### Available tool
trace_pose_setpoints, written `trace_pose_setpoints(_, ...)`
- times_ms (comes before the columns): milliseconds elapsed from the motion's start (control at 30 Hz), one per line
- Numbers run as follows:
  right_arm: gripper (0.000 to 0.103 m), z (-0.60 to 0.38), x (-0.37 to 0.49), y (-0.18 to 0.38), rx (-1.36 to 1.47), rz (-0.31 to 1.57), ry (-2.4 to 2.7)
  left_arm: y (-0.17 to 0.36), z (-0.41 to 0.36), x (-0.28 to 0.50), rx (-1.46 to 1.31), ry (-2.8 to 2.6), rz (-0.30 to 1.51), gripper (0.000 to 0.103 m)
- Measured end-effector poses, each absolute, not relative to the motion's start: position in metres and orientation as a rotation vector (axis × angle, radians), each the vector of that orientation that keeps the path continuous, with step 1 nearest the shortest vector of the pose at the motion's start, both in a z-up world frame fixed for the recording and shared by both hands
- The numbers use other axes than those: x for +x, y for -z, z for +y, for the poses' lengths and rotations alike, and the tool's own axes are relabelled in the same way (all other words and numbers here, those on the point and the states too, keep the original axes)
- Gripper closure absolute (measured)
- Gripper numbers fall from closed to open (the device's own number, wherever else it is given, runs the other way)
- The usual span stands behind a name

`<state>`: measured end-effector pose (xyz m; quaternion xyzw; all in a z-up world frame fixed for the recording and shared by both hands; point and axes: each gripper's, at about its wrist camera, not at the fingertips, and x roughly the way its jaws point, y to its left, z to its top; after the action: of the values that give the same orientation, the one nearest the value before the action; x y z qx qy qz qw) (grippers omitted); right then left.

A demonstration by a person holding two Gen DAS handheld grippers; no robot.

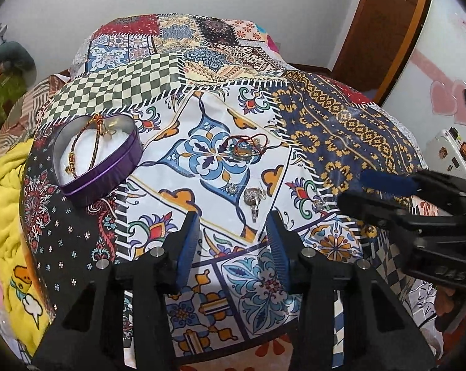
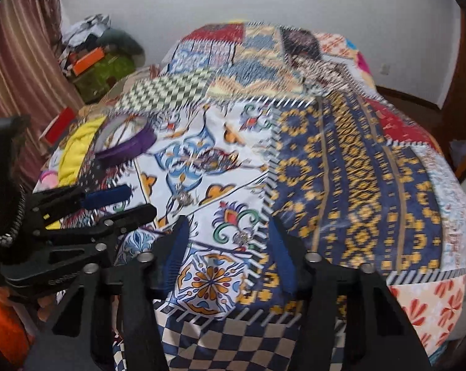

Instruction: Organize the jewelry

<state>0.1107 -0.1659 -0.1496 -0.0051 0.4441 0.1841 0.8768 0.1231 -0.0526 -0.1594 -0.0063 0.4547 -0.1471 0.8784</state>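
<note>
A purple heart-shaped tin point(image 1: 98, 159) lies on the patchwork cloth at the left and holds cord bracelets point(image 1: 87, 147); it also shows blurred in the right wrist view point(image 2: 126, 143). A red cord bracelet with a ring point(image 1: 245, 148) lies mid-cloth. A silver ring point(image 1: 254, 199) lies just ahead of my open, empty left gripper point(image 1: 233, 216). A small silver piece point(image 2: 242, 236) lies between the tips of my open, empty right gripper point(image 2: 229, 219), which shows in the left wrist view point(image 1: 362, 190). The left gripper shows in the right wrist view point(image 2: 134, 201).
The patchwork cloth point(image 1: 341, 123) covers a table. A yellow blanket point(image 1: 7, 204) lies off its left edge. Another small silver piece point(image 1: 231, 188) lies near the silver ring. Clutter and a curtain point(image 2: 19, 71) stand at the far left, a wooden door point(image 1: 384, 27) at the right.
</note>
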Motion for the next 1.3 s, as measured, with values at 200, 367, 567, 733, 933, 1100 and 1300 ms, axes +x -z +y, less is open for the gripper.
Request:
trace_pose_setpoints(200, 0.084, -0.162, 0.117, 0.172, -0.012, 1.006, -0.383, 0.162, -0.053, 0.123, -0.011, 0.316, 0.954, 0.059)
trace_pose_setpoints(367, 0.084, -0.173, 0.12, 0.182, 0.01, 1.045, -0.358, 0.169, -0.056, 0.128, -0.017, 0.323, 0.977, 0.059)
trace_pose_setpoints(567, 0.084, -0.175, 0.122, 0.189, 0.037, 1.056, -0.359, 0.177, -0.058, 0.131, -0.021, 0.335, 1.003, 0.059)
trace_pose_setpoints(733, 0.084, -0.173, 0.126, 0.192, 0.027, 1.05, -0.37, 0.179, -0.059, 0.134, -0.025, 0.341, 1.008, 0.059)
trace_pose_setpoints(933, 0.091, -0.176, 0.124, 0.192, 0.04, 1.026, -0.36, 0.181, -0.066, 0.142, -0.027, 0.362, 1.012, 0.059)
trace_pose_setpoints(1100, 0.091, -0.176, 0.123, 0.191, 0.031, 1.017, -0.36, 0.182, -0.076, 0.148, -0.004, 0.368, 1.0, 0.066)
trace_pose_setpoints(1300, 0.091, -0.179, 0.126, 0.19, 0.059, 1.011, -0.365, 0.185, -0.078, 0.158, -0.011, 0.362, 0.999, 0.075)
